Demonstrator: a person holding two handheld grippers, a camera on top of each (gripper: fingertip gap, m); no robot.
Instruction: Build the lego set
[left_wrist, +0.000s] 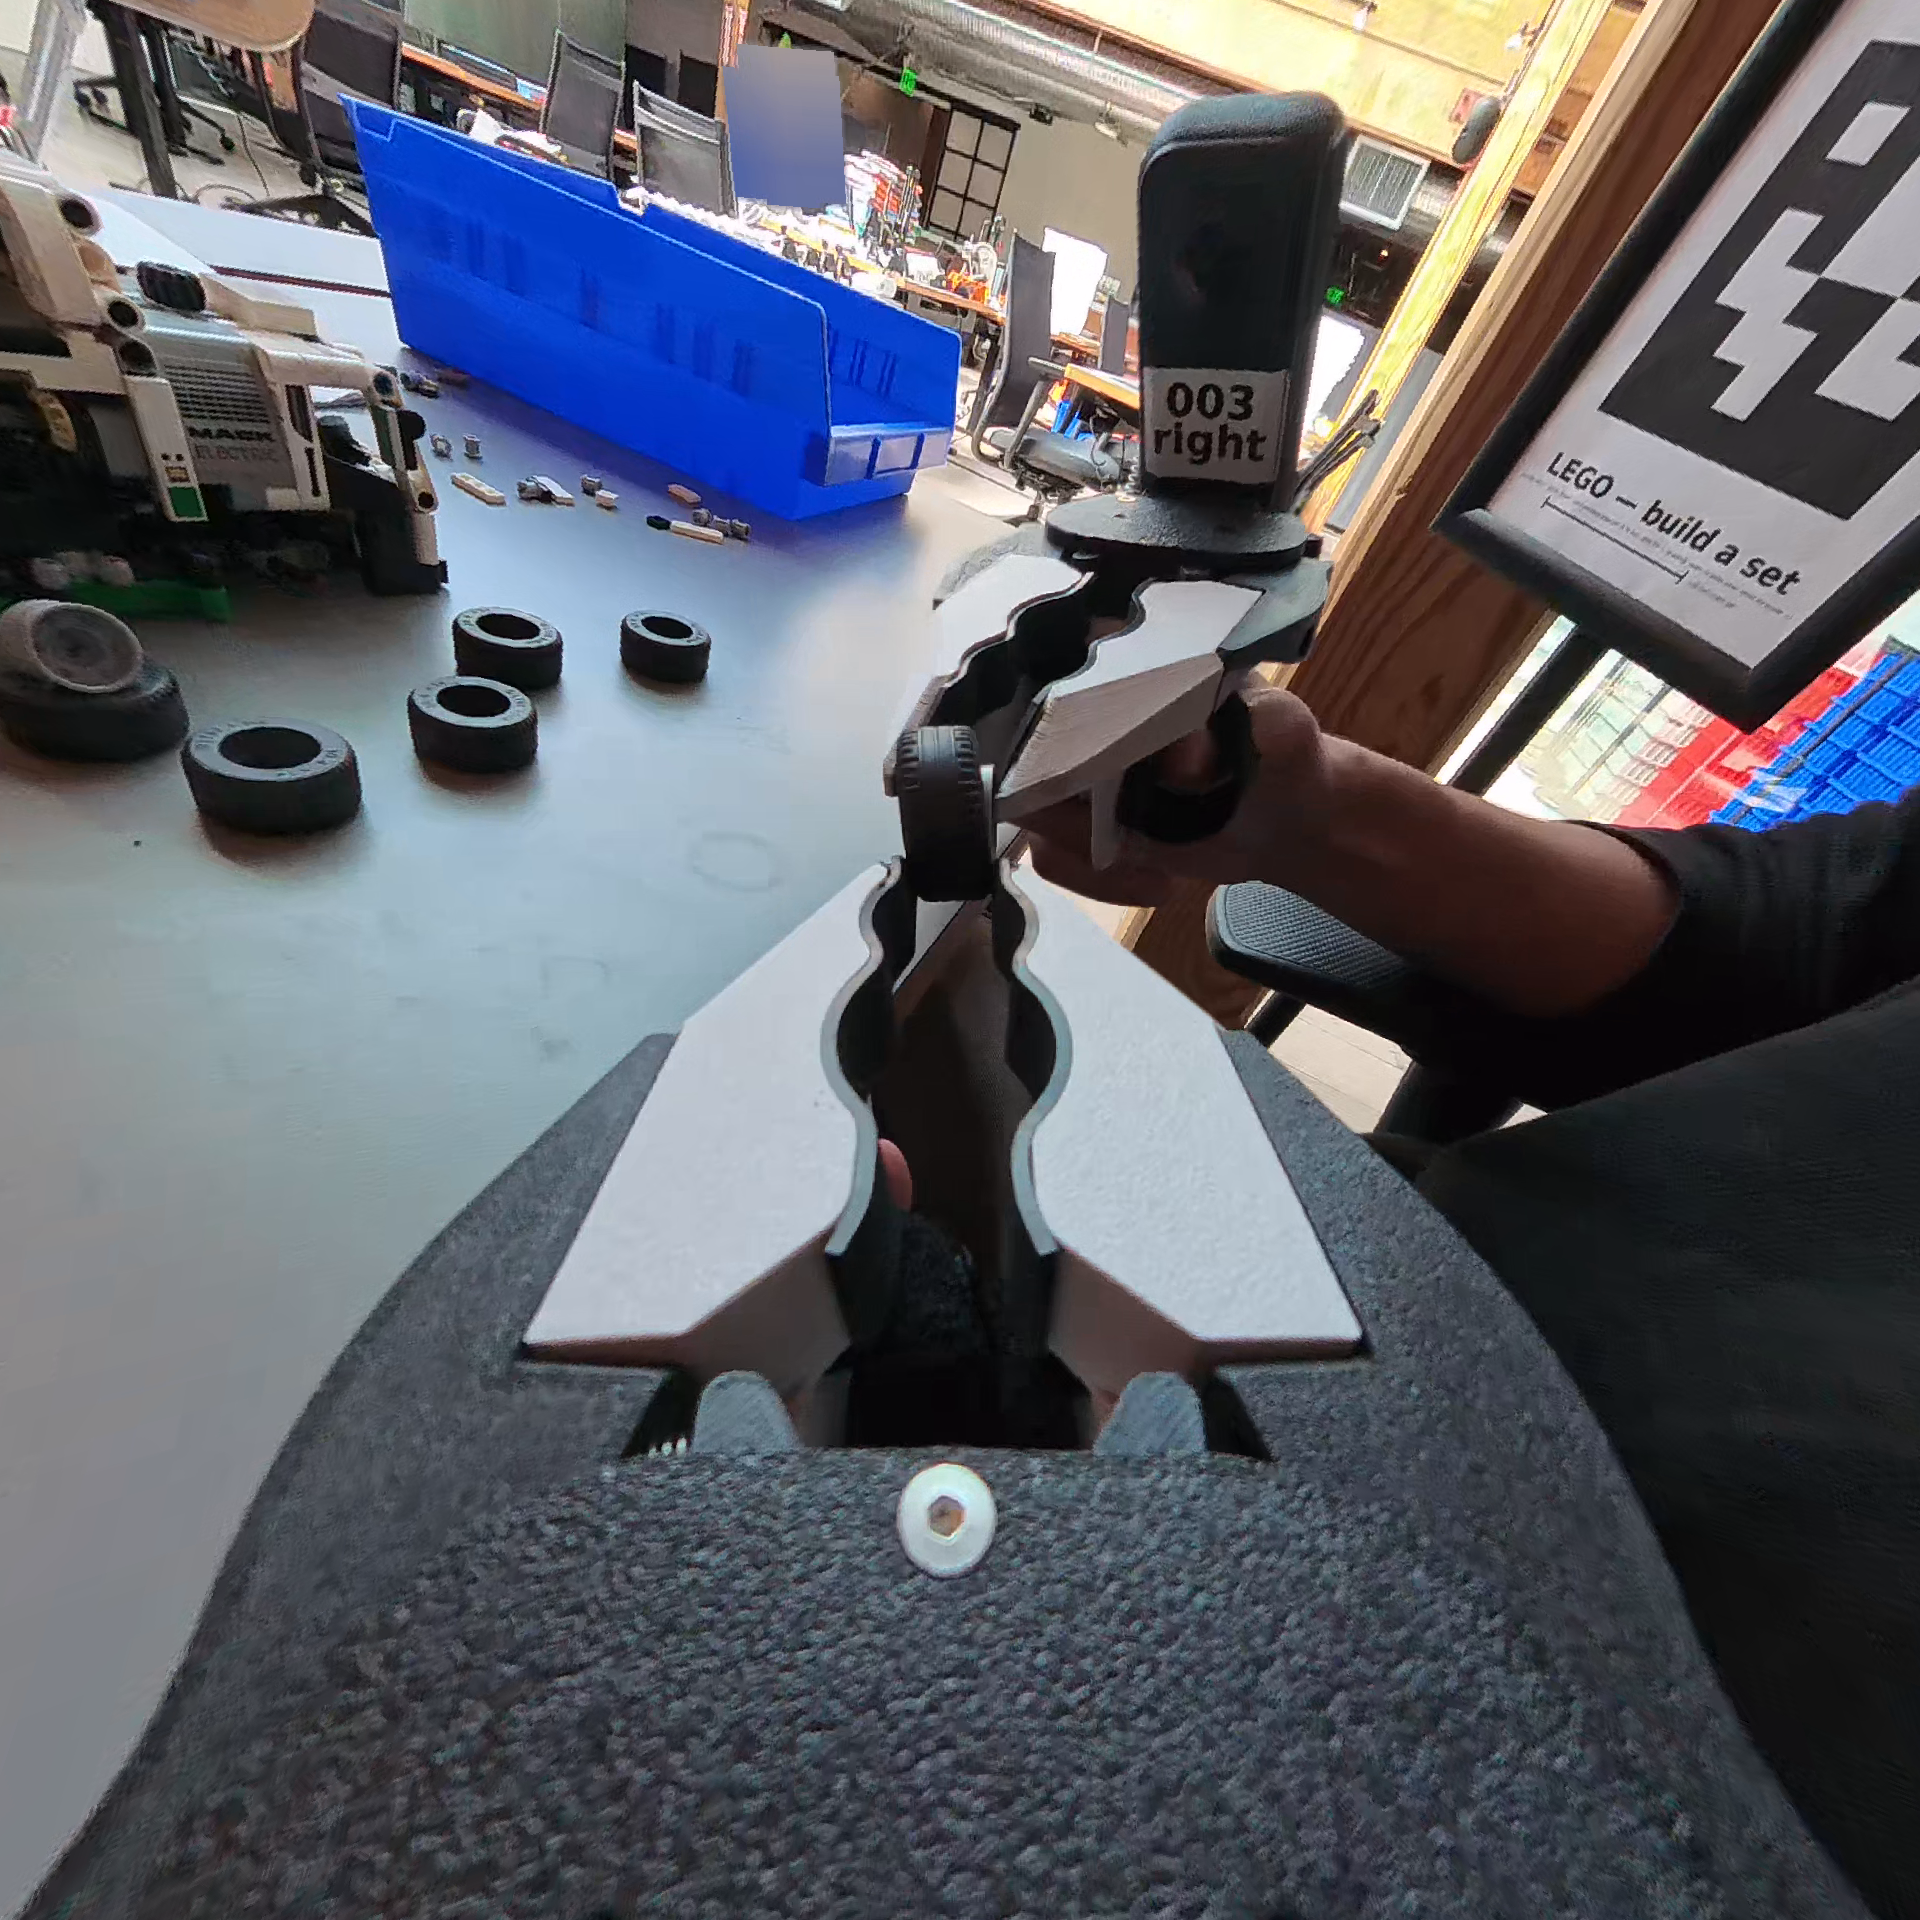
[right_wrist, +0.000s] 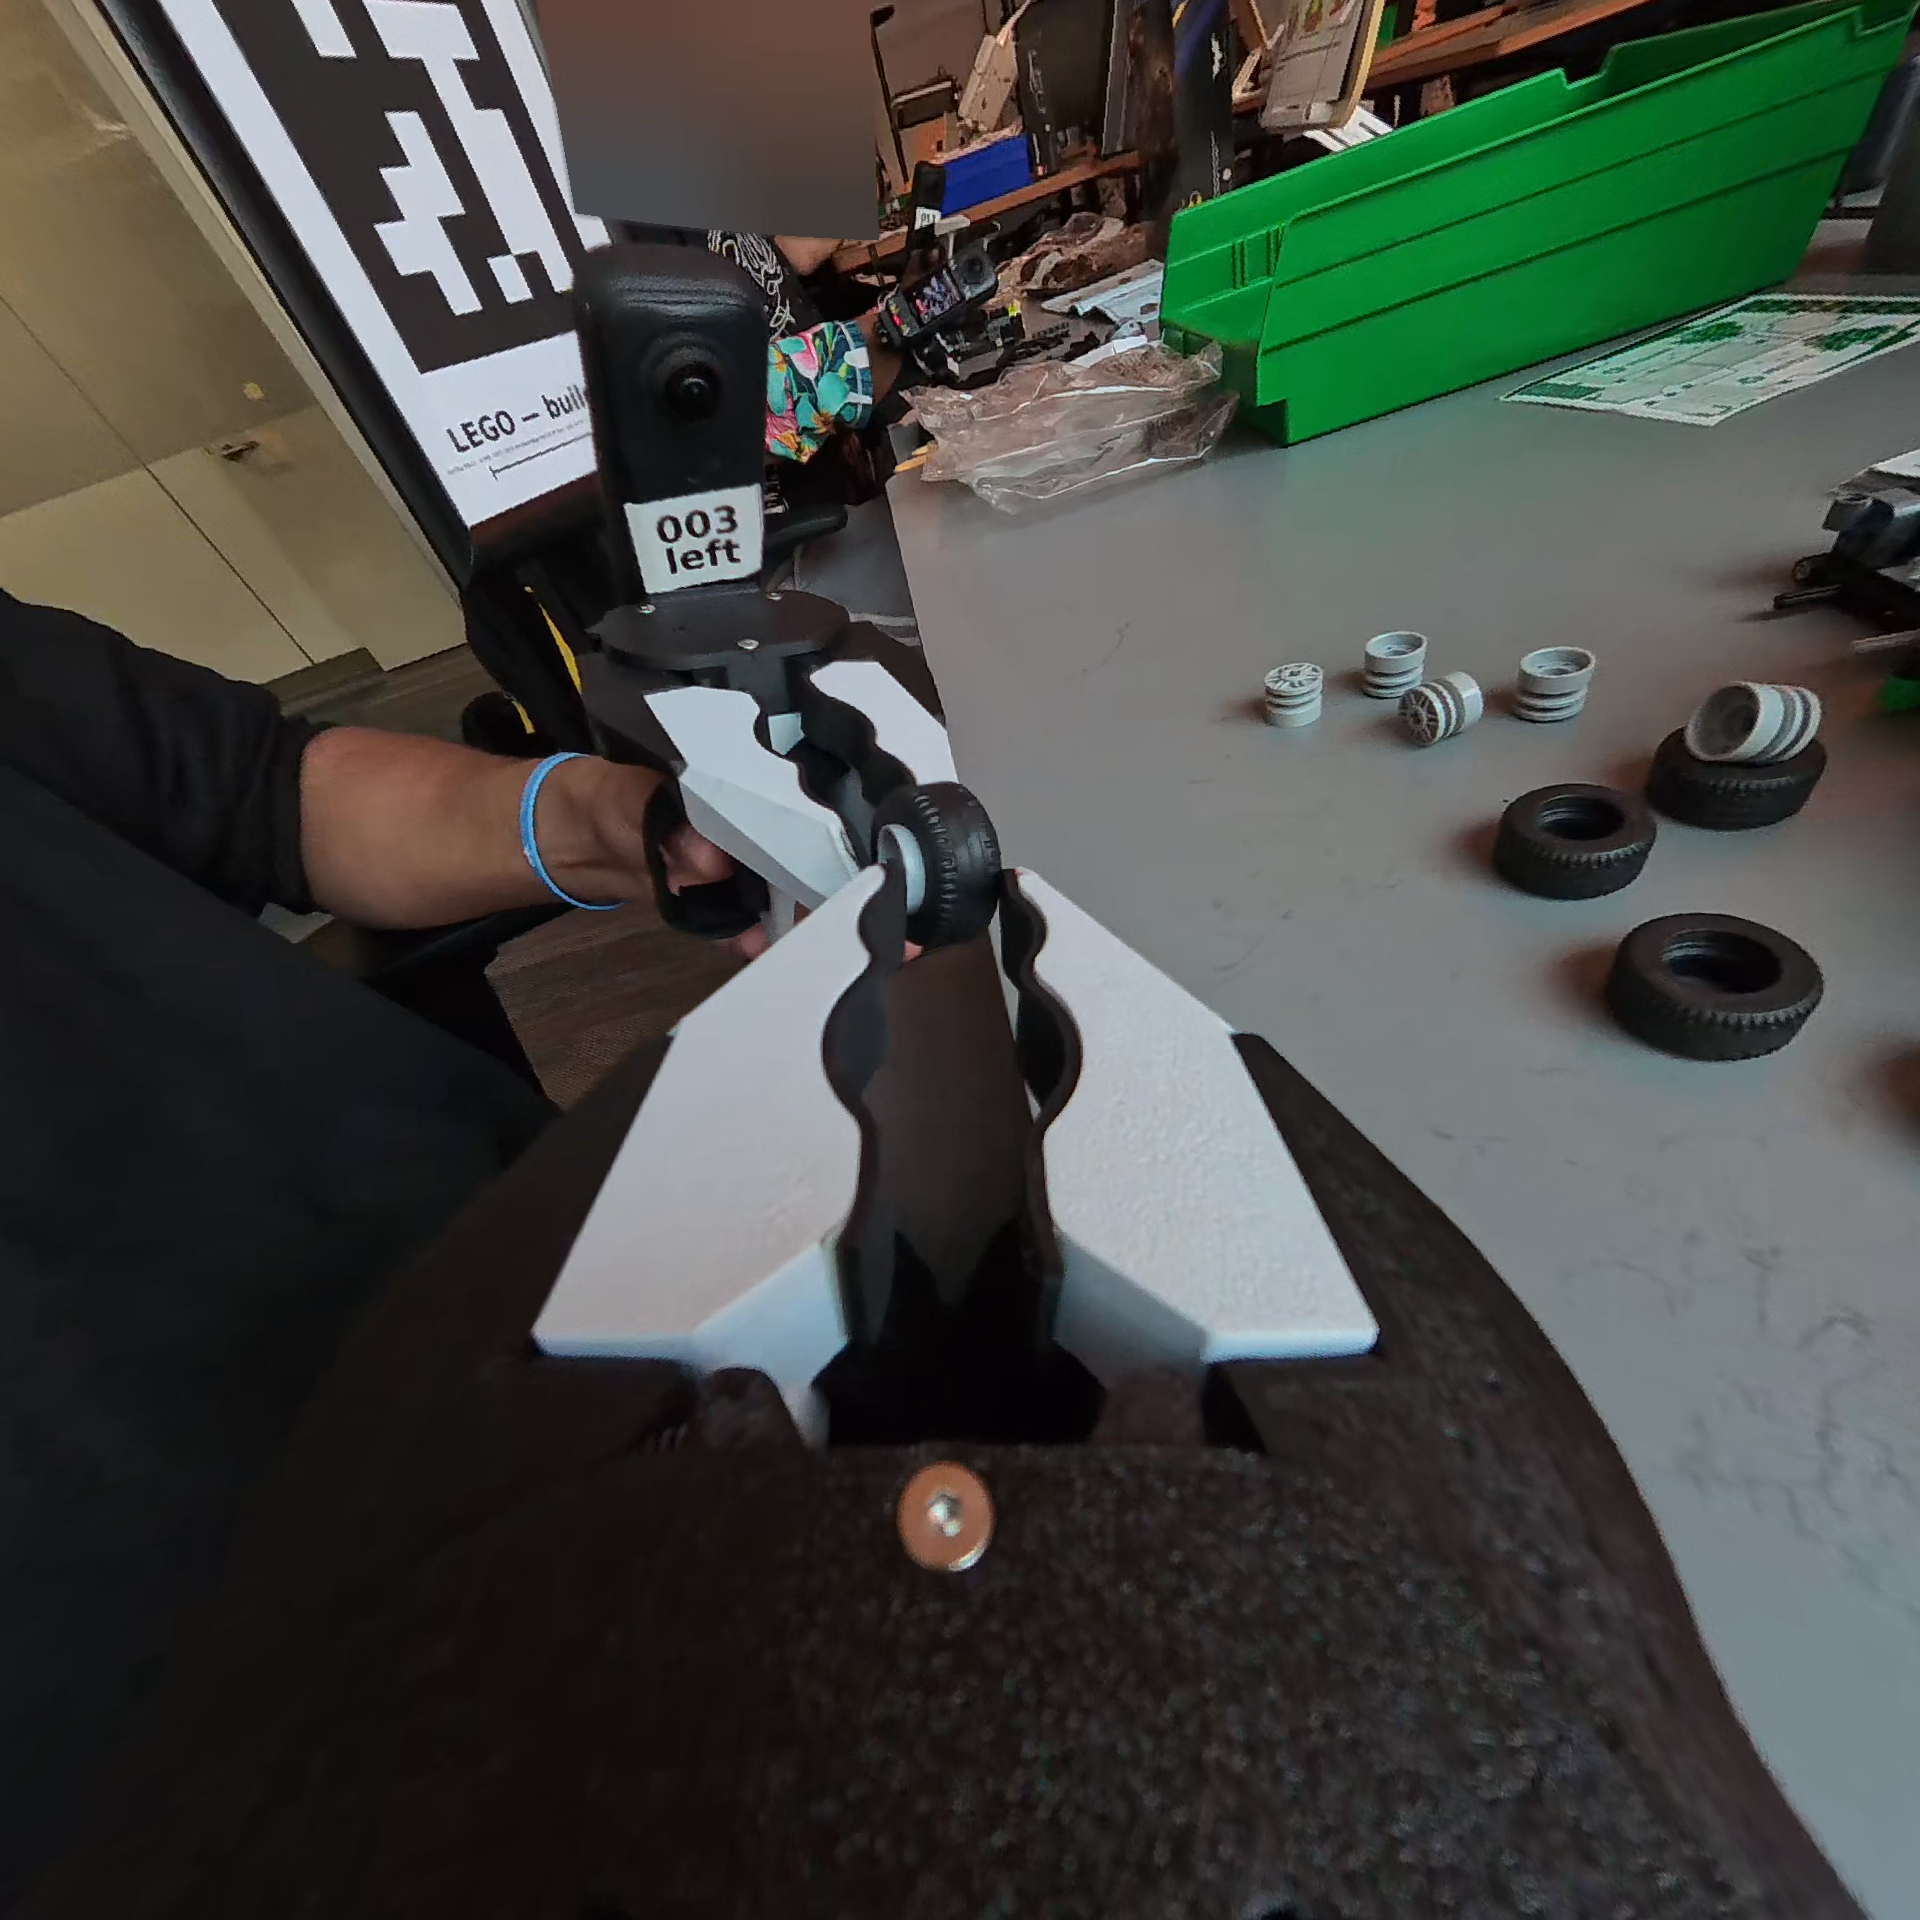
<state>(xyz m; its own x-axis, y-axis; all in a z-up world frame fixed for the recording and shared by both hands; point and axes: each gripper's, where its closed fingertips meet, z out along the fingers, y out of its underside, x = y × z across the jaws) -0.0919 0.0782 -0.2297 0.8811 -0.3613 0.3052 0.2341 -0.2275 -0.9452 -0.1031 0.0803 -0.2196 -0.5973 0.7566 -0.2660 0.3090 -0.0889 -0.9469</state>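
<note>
Both grippers, left (left_wrist: 940, 883) and right (right_wrist: 940, 894), pinch one wheel (left_wrist: 943, 810) past the table edge (left_wrist: 997, 582); squeeze evenly, keeping rim and tyre aligned.

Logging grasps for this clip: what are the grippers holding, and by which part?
A small black tyre on a grey rim, clamped between both grippers' fingertips: right gripper, left gripper.

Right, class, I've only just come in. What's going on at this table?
A person holds a claw in each hand, and both the left claw and right claw grip one small wheel between them, off the table edge. Loose tyres and grey rims lie on the table. A part-built truck stands beside a blue bin.
</note>
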